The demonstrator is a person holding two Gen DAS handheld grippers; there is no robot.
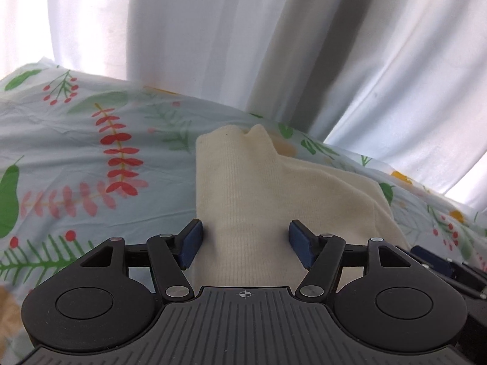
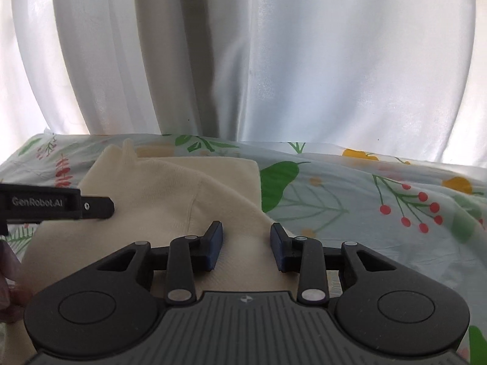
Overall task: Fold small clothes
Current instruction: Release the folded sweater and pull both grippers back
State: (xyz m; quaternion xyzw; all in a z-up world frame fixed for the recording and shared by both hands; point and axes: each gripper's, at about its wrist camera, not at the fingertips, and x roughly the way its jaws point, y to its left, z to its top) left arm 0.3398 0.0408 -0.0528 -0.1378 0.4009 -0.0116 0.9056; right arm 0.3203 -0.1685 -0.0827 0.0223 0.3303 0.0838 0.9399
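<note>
A cream knit garment [image 1: 261, 194] lies folded on a floral sheet [image 1: 91, 152]; a small bunched peak rises at its far end. It also shows in the right wrist view [image 2: 170, 200]. My left gripper [image 1: 246, 237] is open, its blue pads straddling the garment's near part. My right gripper [image 2: 246, 243] is open over the garment's near right edge. The left gripper's black body [image 2: 57, 205] shows at the left of the right wrist view, over the cloth.
White curtains [image 2: 274, 60] hang right behind the bed's far edge. The floral sheet [image 2: 380, 213] stretches to the right of the garment, slightly rumpled. A bit of the right gripper [image 1: 441, 264] shows at the right edge of the left wrist view.
</note>
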